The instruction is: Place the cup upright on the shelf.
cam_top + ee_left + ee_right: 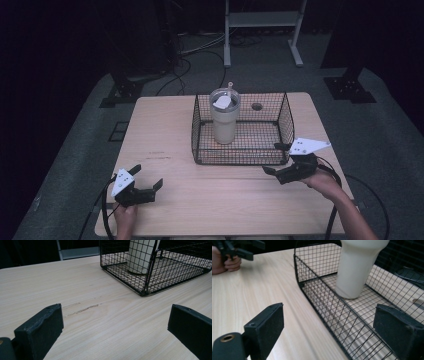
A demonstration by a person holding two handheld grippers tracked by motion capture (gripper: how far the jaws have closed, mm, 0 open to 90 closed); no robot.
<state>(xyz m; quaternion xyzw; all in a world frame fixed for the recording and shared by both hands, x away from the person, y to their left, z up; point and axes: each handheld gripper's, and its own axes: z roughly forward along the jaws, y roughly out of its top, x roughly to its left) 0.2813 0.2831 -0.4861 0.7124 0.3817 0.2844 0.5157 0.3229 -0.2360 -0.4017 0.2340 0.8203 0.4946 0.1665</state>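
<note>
Inside the wire basket (280,125) stands a tumbler (224,120), looking smooth and rigid; grip its narrower base. Left gripper (146,183) and right gripper (276,159) both gape, empty, over the bench (165,135).

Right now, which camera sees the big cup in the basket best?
The high view: the whole cup, with its lid and straw, stands upright in the wire basket. The left gripper view catches just its lower body behind mesh; the right gripper view shows its base up close, top cut off.

Tumbler (358,267) top cut off by frame edge.

Cream tumbler (357,270) upright inside wire basket (317,287).
</note>
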